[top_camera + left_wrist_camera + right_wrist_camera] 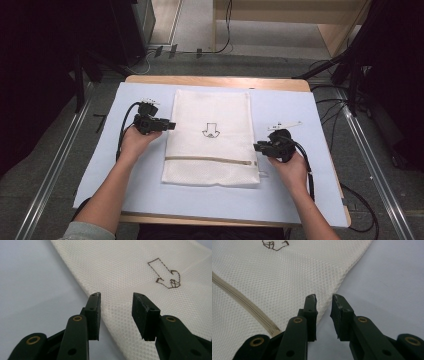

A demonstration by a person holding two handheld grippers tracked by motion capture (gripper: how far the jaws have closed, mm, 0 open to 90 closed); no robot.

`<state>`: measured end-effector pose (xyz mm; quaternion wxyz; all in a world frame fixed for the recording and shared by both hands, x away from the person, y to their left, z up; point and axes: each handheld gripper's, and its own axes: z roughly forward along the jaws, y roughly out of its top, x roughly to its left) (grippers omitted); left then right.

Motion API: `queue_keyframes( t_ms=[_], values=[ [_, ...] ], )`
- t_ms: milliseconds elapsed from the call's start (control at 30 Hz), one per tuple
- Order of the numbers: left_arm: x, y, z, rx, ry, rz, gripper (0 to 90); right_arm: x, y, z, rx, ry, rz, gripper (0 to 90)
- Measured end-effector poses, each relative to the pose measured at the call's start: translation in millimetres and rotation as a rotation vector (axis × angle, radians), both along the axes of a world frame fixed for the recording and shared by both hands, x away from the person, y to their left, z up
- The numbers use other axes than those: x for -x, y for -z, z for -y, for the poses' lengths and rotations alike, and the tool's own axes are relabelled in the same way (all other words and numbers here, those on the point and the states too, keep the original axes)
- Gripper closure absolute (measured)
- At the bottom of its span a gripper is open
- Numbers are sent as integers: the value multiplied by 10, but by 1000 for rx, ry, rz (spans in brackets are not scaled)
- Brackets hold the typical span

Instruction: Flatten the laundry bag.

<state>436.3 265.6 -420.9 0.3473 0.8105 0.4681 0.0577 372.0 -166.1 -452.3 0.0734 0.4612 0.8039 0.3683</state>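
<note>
Lying flat on the counter [300, 107], the mesh bag [212, 137] sits between both tools. Left tool [170, 125] part open over its left edge, gripping nothing. Right tool [256, 146] narrowly open at its right edge, empty.

Mesh bag [211, 137] lies flat at the middle of the sheet [300, 200], which covers most of the counter [215, 80]. My left tool [170, 125] sits just beside the bag's left edge, toward the far half. My right tool [256, 146] sits at its right edge, nearer me, level with the zipper [210, 160].
</note>
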Motion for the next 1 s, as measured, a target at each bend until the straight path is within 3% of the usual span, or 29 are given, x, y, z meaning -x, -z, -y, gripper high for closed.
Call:
queue_keyframes(
  t_ms=[133, 267, 433, 567, 1000],
  values=[
    [67, -58, -4, 26, 16, -5, 580, 48, -76, 7, -8, -6, 24, 787],
    [129, -114, 20, 43, 29, -9, 558, 93, -100, 0, -15, -6, 2, 814],
    [210, -162, 103, 41, 70, 0, 534, 221, -163, -4, -5, -19, -4, 879],
    [279, -194, 184, 28, 97, 11, 500, 315, -205, 48, -25, -12, -10, 900],
    [375, -178, 405, 23, 156, 8, 458, 336, -108, -6, -8, -34, -55, 900]
  ],
)
